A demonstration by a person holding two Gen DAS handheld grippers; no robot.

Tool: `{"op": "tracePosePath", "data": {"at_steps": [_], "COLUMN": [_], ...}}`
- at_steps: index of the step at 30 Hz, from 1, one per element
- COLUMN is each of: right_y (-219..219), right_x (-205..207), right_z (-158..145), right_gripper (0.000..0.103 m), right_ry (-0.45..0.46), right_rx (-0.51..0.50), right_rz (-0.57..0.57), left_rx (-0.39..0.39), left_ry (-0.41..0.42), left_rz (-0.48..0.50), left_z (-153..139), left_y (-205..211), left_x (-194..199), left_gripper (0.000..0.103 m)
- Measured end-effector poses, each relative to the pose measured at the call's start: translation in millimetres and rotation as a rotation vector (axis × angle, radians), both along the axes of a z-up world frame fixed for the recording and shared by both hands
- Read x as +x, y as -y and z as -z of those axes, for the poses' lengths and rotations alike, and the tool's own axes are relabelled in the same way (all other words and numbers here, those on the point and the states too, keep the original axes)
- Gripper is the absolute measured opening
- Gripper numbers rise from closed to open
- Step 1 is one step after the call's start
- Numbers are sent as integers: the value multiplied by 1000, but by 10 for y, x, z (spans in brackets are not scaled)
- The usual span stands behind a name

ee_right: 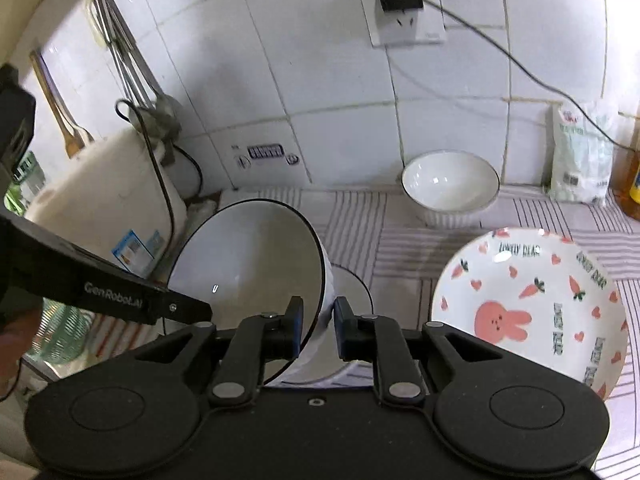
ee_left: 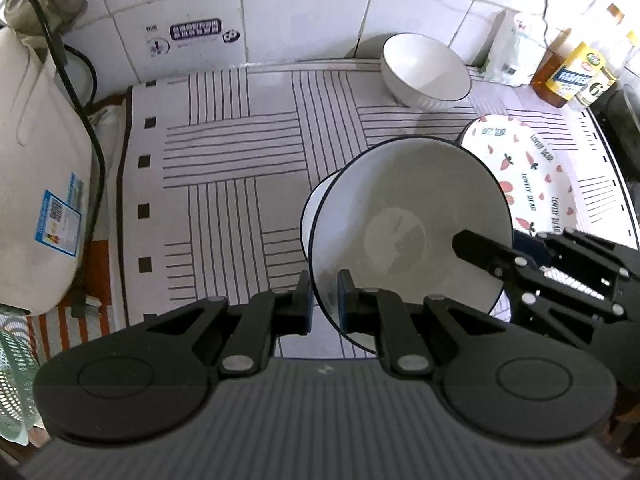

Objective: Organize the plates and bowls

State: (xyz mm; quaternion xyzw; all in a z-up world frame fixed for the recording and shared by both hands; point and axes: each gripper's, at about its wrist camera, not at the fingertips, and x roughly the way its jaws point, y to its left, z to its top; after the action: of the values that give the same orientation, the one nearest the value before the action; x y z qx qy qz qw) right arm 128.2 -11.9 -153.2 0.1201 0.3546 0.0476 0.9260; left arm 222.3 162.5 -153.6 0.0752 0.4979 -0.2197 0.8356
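Striped counter [ee_left: 240, 152] under white tiles: my left tool [ee_left: 324, 300] and right tool [ee_right: 316, 320] both pinch the tilted bowl's [ee_left: 408, 232] rim over another bowl; carrot plate [ee_right: 532, 304] just beside, spare bowl [ee_right: 450, 184] near wall.

Home kitchen: tiled wall [ee_right: 340, 112], oil bottles [ee_left: 568, 76], rice cooker [ee_left: 36, 168].

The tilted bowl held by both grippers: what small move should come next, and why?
Probably level the tilted bowl and lower it into the bowl beneath. Both the left gripper and the right gripper pinch its rim on opposite sides, and it stands steeply tilted with the lower bowl partly hidden behind it.
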Motion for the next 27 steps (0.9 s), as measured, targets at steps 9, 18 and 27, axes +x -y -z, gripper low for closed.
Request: {"op": "tracePosePath", "data": {"at_steps": [9, 18, 27], "right_y": [-70, -125, -310], "right_x": [93, 236, 371], "right_z": [222, 319, 391], "right_gripper": [19, 19, 18], "right_ry": [8, -10, -31], "right_rx": [-75, -173, -324], "right_rz": [42, 40, -11], "left_rx": [38, 99, 159], "left_ry": [-38, -75, -91], "left_rz": [-2, 28, 56], "left_z": [247, 379, 443], "left_y": [172, 286, 364], "left_x": [135, 288, 376], "left_gripper": [13, 14, 18]}}
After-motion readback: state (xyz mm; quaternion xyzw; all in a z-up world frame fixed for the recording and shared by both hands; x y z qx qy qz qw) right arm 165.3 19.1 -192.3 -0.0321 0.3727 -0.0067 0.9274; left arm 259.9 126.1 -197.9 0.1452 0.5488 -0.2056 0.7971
